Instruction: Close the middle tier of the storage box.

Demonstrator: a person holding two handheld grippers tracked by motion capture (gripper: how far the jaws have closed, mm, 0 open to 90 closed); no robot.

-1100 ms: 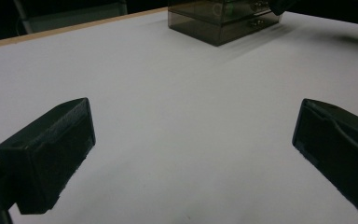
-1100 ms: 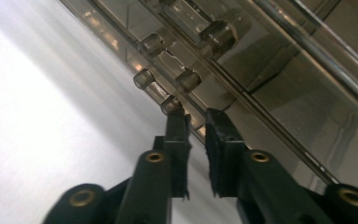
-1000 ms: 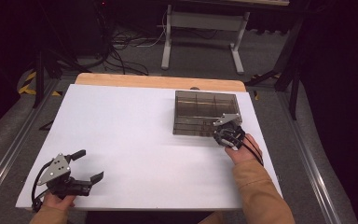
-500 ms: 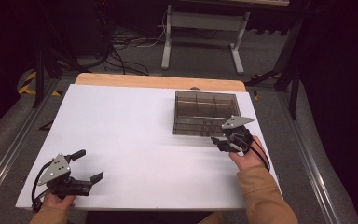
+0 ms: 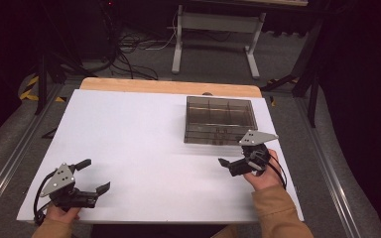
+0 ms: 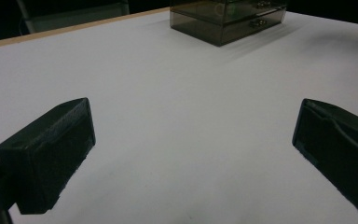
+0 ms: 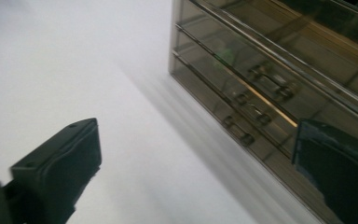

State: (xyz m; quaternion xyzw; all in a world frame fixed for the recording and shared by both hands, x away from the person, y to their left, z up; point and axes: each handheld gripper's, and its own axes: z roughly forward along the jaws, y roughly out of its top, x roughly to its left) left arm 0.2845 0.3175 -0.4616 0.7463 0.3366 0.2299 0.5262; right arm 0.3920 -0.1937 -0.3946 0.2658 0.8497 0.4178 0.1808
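From the high view I find the smoked drawer box (image 5: 220, 120) standing at the far right of the white desk (image 5: 139, 139), with my right tongs (image 5: 238, 164) just in front of its near face and apart from it. Their jaws have just been opening and now stand wide with nothing between them. The right gripper view adds what the high view cannot resolve: the box's front carries stacked shallow drawers, each with a small metal handle (image 7: 265, 83), and the box (image 7: 279, 70) sits ahead and to one side of the spread jaws, untouched. My left tongs (image 5: 87, 177) rest at the near left corner of the desk, well apart from the box. The left gripper view confirms their jaws are fully spread over bare desk surface, gripping nothing, with the box (image 6: 228, 18) far off at the top of that view.
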